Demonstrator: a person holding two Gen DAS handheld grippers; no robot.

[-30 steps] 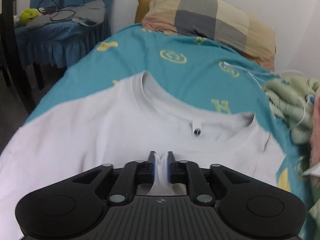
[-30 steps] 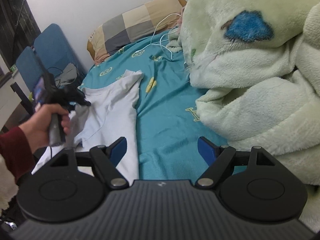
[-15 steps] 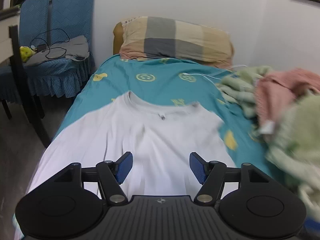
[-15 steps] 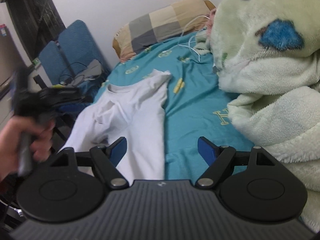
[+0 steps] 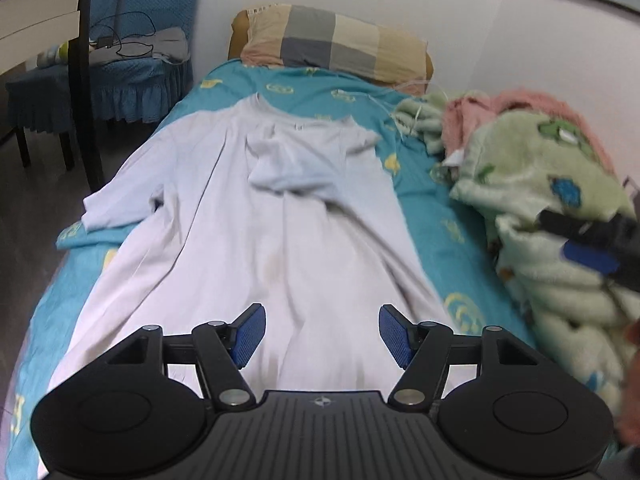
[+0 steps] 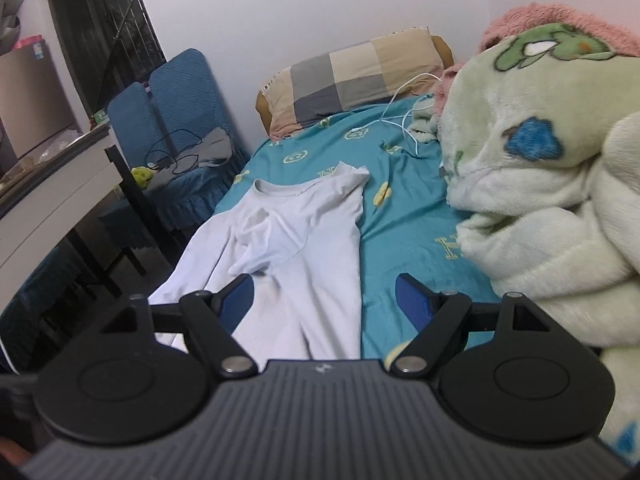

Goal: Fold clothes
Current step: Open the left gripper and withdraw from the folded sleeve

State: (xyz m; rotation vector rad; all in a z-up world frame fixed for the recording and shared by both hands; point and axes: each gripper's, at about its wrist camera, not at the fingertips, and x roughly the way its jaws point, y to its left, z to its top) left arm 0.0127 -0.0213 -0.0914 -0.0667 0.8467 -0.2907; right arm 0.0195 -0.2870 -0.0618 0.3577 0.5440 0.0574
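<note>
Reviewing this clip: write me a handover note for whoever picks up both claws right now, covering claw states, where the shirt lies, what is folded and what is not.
Left claw: open, nothing between its pads, above the lower part of the white T-shirt.
Right claw: open, empty, over the shirt's edge and the teal sheet.
Shirt: spread lengthwise on the bed, collar toward the checked pillow; green blanket heaped beside it.
Done: one sleeve is folded in across the chest.
Left: the other sleeve lies spread toward the bed edge; fold it in, then fold the body up.
</note>
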